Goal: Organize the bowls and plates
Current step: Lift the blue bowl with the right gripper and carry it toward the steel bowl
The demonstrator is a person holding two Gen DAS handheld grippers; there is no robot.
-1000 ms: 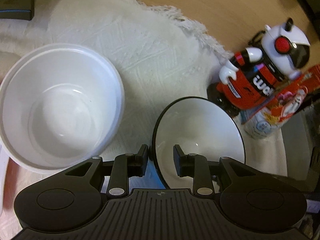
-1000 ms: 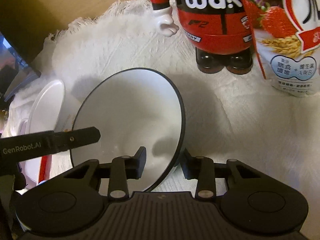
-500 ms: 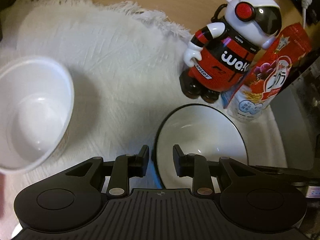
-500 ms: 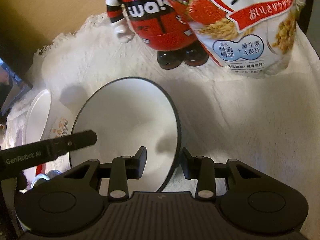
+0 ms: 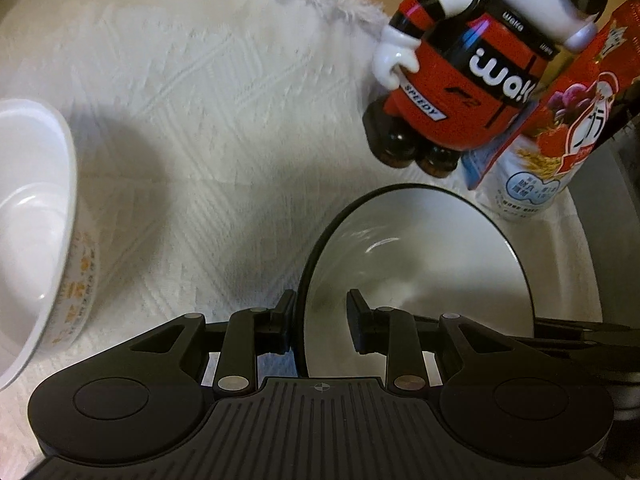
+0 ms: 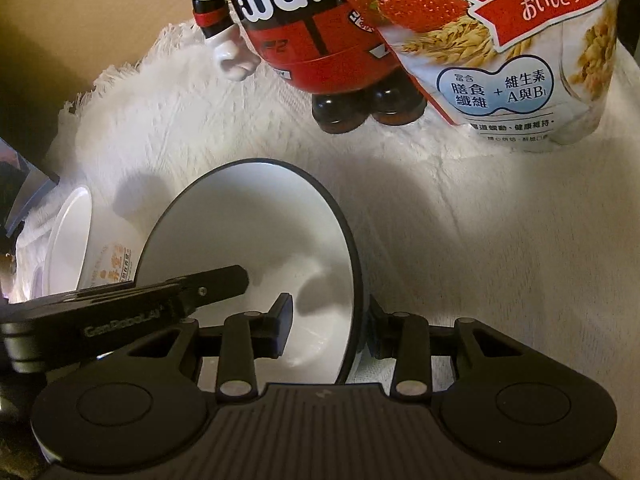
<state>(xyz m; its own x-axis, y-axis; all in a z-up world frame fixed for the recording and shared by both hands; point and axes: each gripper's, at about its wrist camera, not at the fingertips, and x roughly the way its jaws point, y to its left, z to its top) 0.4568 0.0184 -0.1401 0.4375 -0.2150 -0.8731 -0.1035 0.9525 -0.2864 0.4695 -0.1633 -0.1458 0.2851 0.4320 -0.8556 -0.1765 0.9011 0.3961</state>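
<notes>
A white bowl with a black rim (image 5: 420,264) (image 6: 248,232) hangs between both grippers, tilted over the white cloth. My left gripper (image 5: 322,316) is shut on its left rim, one finger outside the wall and one inside. My right gripper (image 6: 326,326) is shut on the opposite rim in the same way. In the right wrist view the left gripper's finger (image 6: 208,286) reaches into the bowl from the left. A larger white bowl with orange print (image 5: 36,240) (image 6: 68,240) stands on the cloth to the left, apart from both grippers.
A red and black robot figure (image 5: 468,80) (image 6: 312,32) and a strawberry cereal bag (image 5: 560,132) (image 6: 512,48) stand close behind the held bowl. The fringed white cloth (image 5: 224,120) (image 6: 480,240) covers a wooden table (image 6: 80,20).
Both grippers have carried the black-rimmed bowl toward the figure and the cereal bag, which now look nearer. The larger white bowl has slid to the left edge of the left wrist view.
</notes>
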